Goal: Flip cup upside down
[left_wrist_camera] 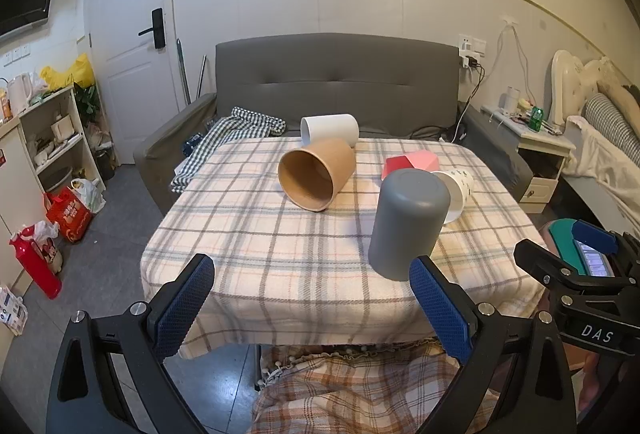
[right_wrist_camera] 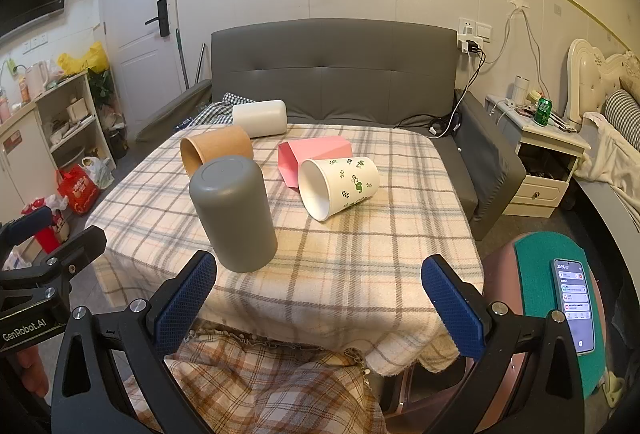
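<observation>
Grey cup: your grey cup stands near the front edge of the worktop with its closed base up and mouth down on the plaid cloth, so this one looks already flipped.
Brown paper cup: the brown paper cup lies on its side, mouth towards you; not flipped.
White cup: the plain white cup lies on its side at the far edge, just behind the brown one.
Leaf-print paper cup: the leaf-print paper cup lies on its side, touching the pink cup, also lying down.
Left to do: I judge four cups remain if you mean to turn them all.
Left gripper: your left gripper is spread wide and holds nothing, short of the worktop.
Right gripper: your right gripper is likewise wide and empty.
Writing: "DAS" reads on the right gripper's body in the left view; "GenRobot.AI" on the left gripper's body in the right view.
Phone: the phone text is too small to read.
</observation>
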The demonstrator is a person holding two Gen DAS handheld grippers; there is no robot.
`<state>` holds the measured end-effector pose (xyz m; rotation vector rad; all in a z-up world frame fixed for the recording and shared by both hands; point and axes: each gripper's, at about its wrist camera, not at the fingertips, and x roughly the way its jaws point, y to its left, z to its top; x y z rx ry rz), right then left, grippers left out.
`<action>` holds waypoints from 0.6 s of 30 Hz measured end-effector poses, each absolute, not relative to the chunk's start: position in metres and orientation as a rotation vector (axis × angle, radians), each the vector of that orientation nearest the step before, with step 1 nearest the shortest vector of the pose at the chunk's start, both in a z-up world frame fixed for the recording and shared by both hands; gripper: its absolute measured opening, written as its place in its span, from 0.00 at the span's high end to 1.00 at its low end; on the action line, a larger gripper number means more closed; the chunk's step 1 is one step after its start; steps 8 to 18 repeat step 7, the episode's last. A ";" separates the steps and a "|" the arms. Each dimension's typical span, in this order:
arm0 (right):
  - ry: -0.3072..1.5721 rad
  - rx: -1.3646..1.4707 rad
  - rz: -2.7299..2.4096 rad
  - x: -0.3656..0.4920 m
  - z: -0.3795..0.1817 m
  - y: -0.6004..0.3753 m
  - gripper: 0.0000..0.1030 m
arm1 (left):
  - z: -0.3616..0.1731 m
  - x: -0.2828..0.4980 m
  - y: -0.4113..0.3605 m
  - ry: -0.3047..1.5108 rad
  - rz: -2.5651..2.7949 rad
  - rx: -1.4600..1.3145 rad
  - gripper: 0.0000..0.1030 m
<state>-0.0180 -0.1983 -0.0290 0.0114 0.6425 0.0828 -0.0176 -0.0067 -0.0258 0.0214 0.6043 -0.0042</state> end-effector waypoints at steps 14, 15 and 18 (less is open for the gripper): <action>0.644 0.011 0.083 -0.018 -0.030 -0.197 0.00 | -0.027 -0.019 -0.006 0.601 -0.001 0.037 0.02; 0.644 0.011 0.083 -0.018 -0.030 -0.197 0.00 | -0.027 -0.019 -0.006 0.601 -0.001 0.037 0.02; 0.644 0.011 0.083 -0.018 -0.030 -0.197 0.00 | -0.027 -0.019 -0.006 0.601 -0.001 0.037 0.02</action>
